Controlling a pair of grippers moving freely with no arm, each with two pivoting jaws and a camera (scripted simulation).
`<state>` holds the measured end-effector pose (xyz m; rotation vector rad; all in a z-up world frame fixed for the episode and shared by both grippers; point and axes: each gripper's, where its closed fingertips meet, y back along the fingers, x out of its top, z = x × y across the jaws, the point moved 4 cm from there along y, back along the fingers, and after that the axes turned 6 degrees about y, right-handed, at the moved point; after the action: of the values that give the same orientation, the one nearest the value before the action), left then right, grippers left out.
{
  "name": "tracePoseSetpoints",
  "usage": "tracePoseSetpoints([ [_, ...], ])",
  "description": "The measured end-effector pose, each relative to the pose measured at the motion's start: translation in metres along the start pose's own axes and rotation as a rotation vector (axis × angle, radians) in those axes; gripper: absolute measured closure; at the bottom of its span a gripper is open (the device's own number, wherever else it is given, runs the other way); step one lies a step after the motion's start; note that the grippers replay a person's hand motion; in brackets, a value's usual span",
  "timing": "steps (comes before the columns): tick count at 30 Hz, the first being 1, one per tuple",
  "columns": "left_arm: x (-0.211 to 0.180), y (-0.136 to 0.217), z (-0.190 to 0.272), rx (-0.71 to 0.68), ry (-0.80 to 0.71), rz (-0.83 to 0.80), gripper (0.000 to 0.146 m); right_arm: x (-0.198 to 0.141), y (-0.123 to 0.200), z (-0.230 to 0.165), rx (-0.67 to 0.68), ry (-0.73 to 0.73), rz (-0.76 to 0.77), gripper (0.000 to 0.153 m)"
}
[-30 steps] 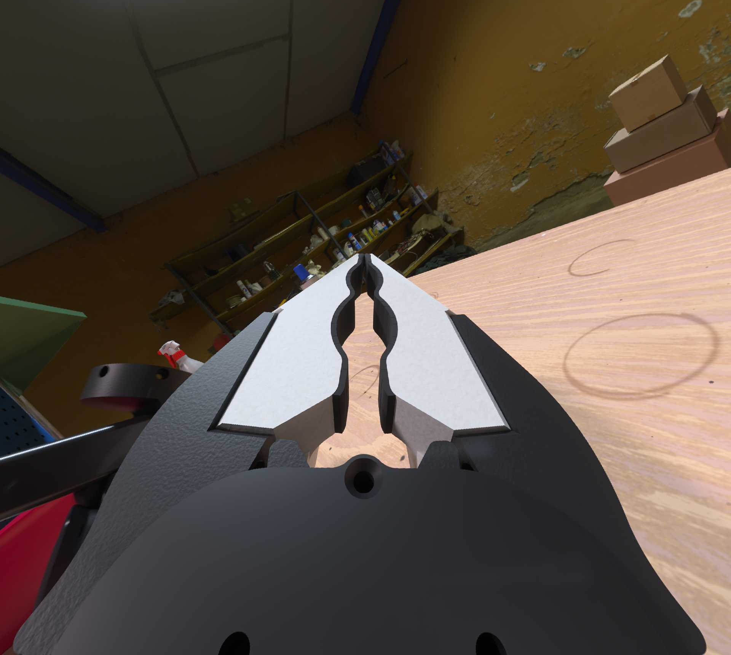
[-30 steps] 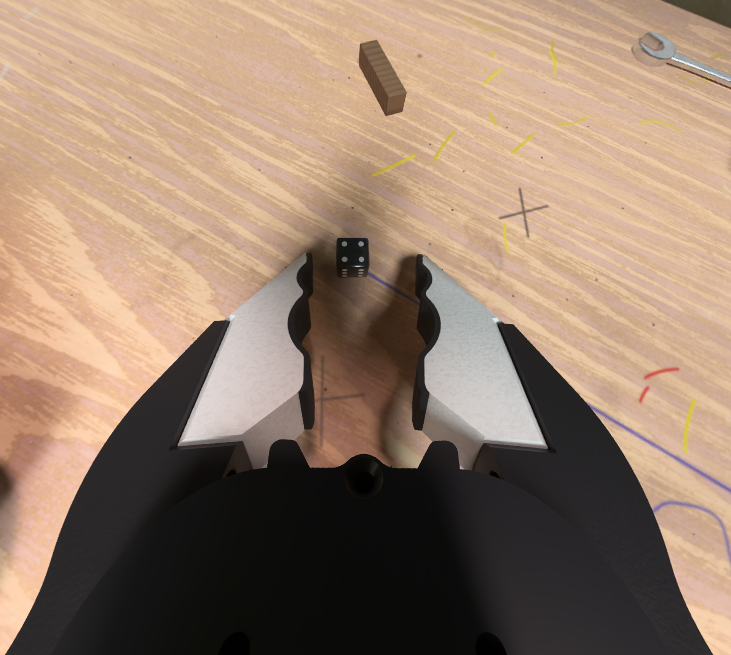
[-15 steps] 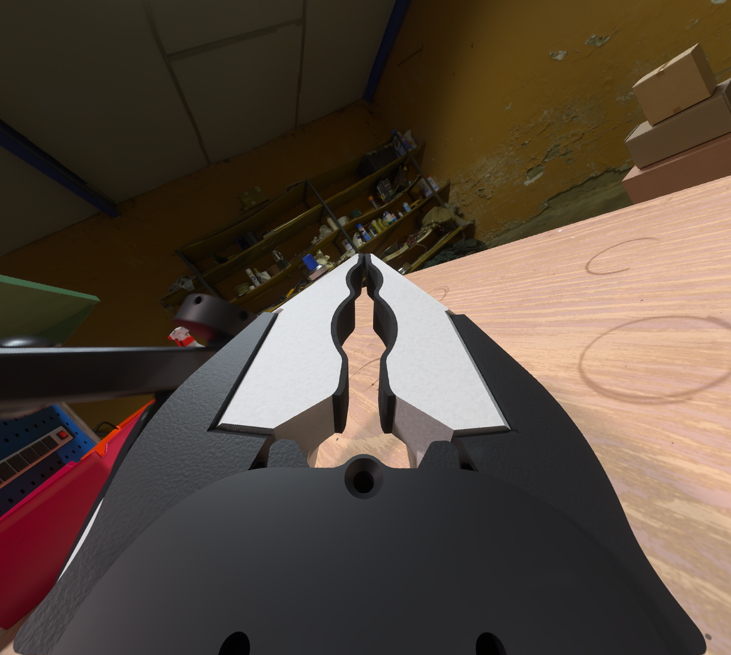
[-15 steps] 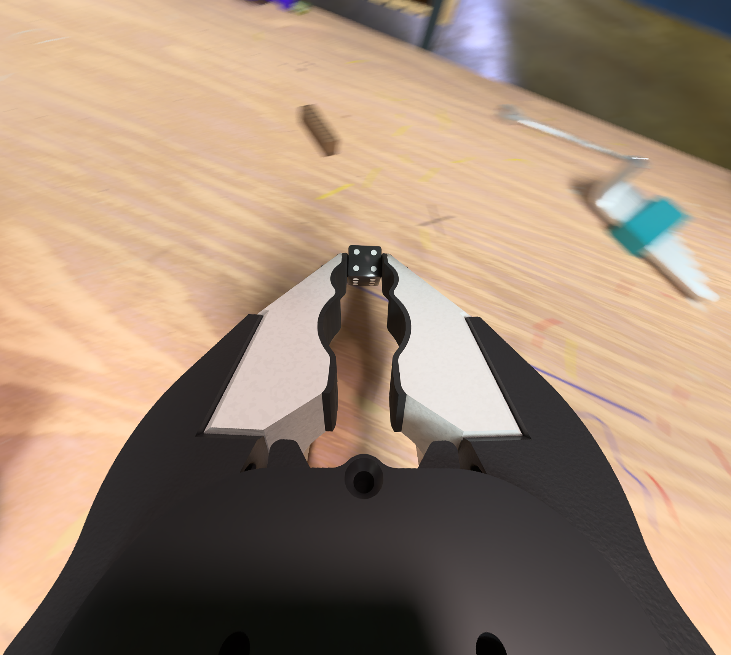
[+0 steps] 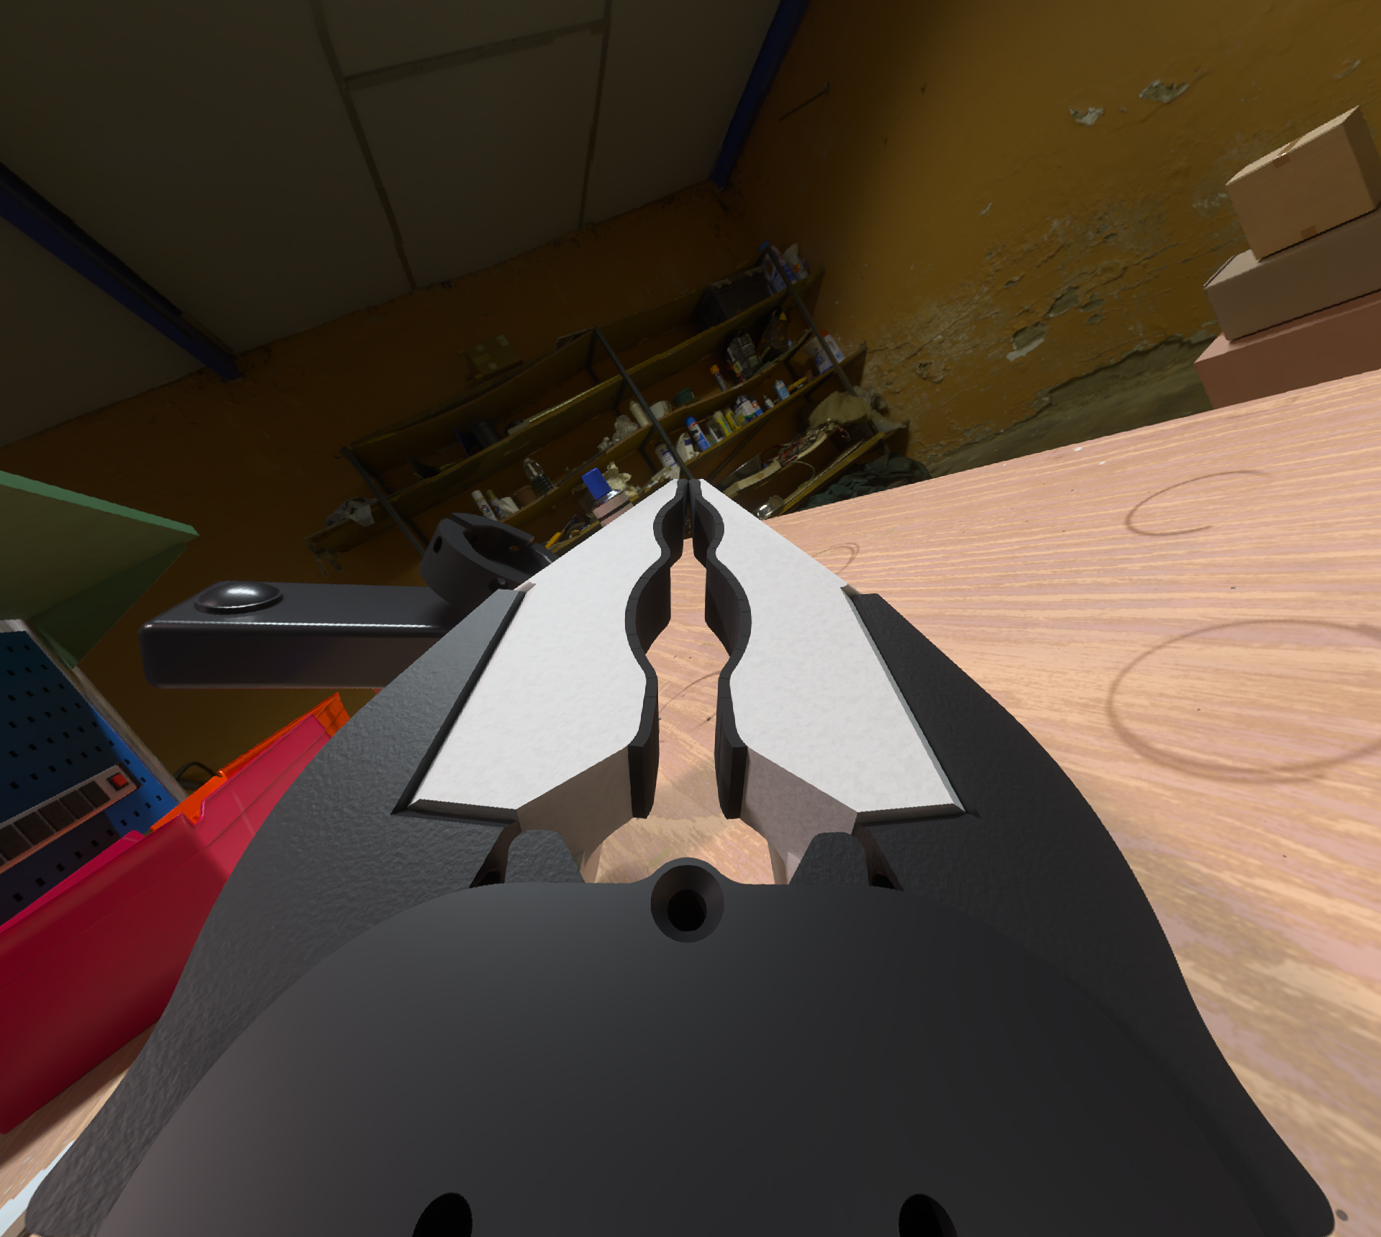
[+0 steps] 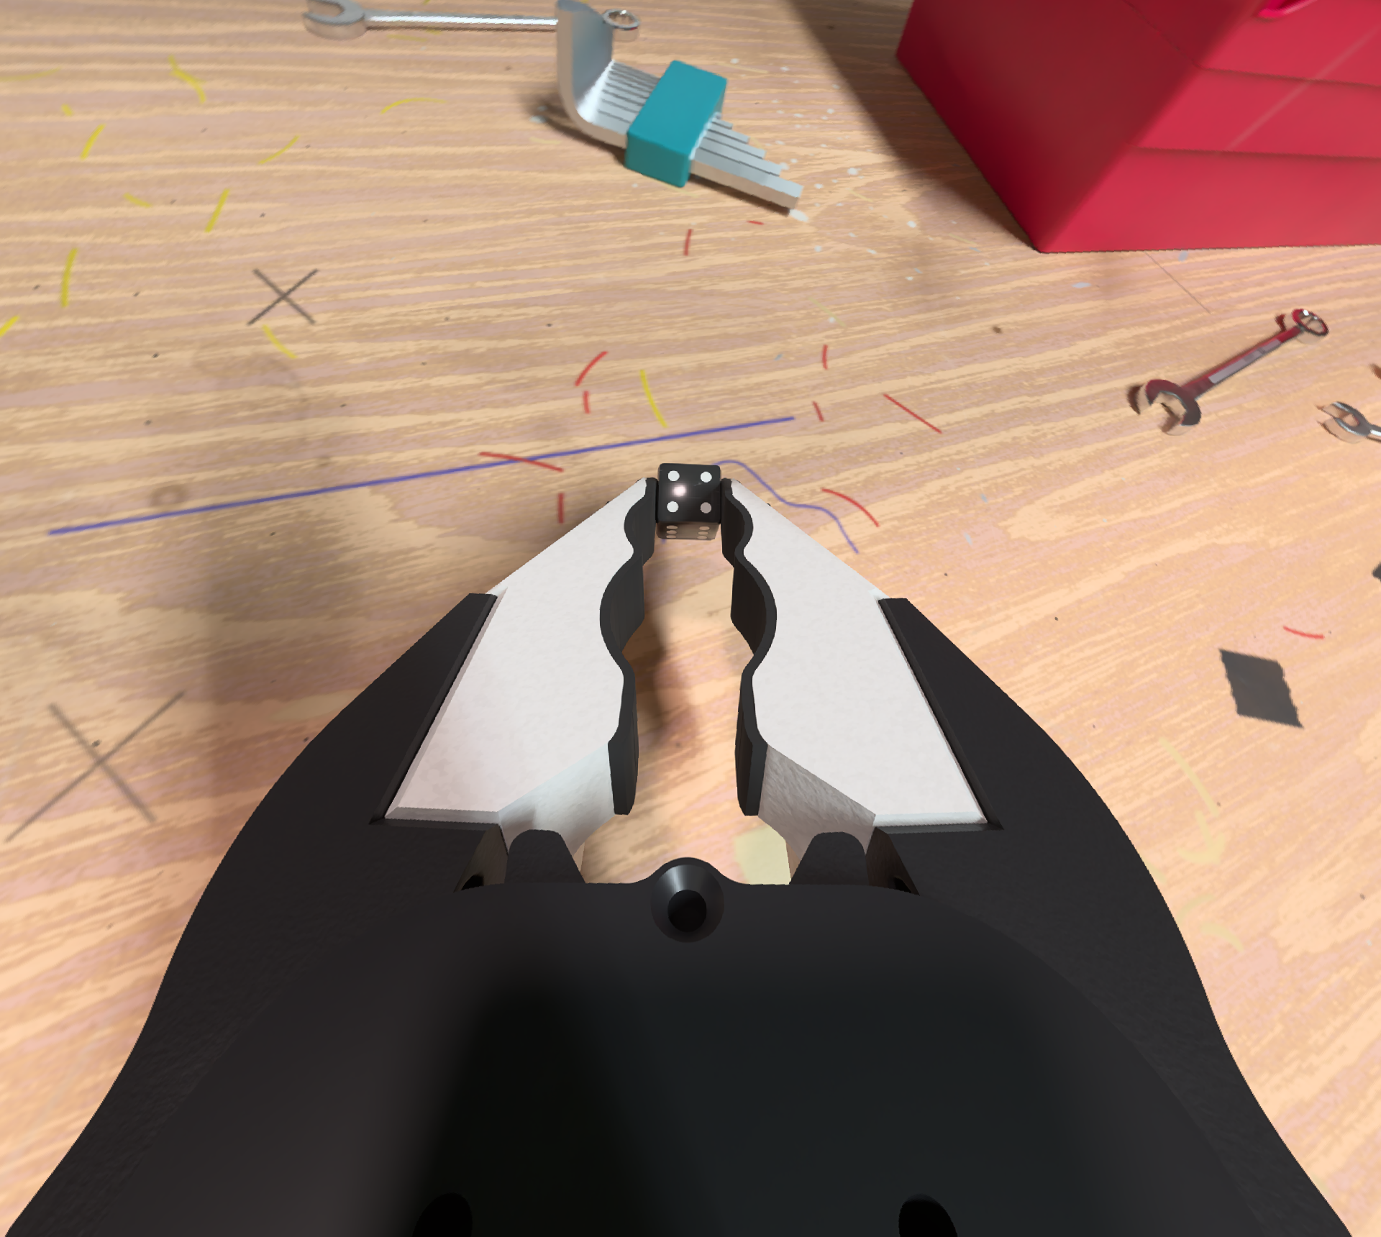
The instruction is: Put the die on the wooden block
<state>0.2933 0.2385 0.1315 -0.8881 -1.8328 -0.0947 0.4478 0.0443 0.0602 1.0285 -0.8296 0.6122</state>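
My right gripper is shut on a small black die with white pips, held at the fingertips above the wooden table. The wooden block is not in either view now. My left gripper is shut and empty, its tips touching, tilted up over the table toward the far wall. The other gripper's black body shows at the left of the left wrist view.
A red bin stands at the right, also in the left wrist view. A hex key set with a teal holder, a silver wrench and more wrenches lie on the table. Cardboard boxes stand far right.
My right gripper closed on the die, lifted it and swung right; the wooden block left its view and the red bin came in. The other gripper's body moved across the left wrist view.
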Motion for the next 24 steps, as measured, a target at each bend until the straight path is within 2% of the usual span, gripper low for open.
tracePoseSetpoints([
  [4, 0.0, 0.0, -0.002, 0.01, 0.003, -0.002, 0.146, 0.002, 0.007, -0.016, 0.064, 0.072, -0.101, 0.136],
  [8, -0.001, 0.0, -0.002, 0.011, 0.005, -0.004, 0.146, 0.007, 0.027, -0.021, 0.043, 0.203, -0.212, 0.136],
  [12, -0.001, 0.0, -0.002, 0.005, 0.004, -0.005, 0.146, 0.004, 0.035, -0.035, 0.201, 0.119, -0.226, 0.136],
  [17, -0.001, -0.001, 0.0, -0.001, 0.003, -0.007, 0.146, -0.01, 0.029, -0.035, 0.184, 0.147, -0.292, 0.136],
  [24, -0.002, -0.001, 0.001, -0.008, -0.003, -0.011, 0.146, -0.016, 0.025, -0.048, 0.247, 0.152, -0.325, 0.136],
])
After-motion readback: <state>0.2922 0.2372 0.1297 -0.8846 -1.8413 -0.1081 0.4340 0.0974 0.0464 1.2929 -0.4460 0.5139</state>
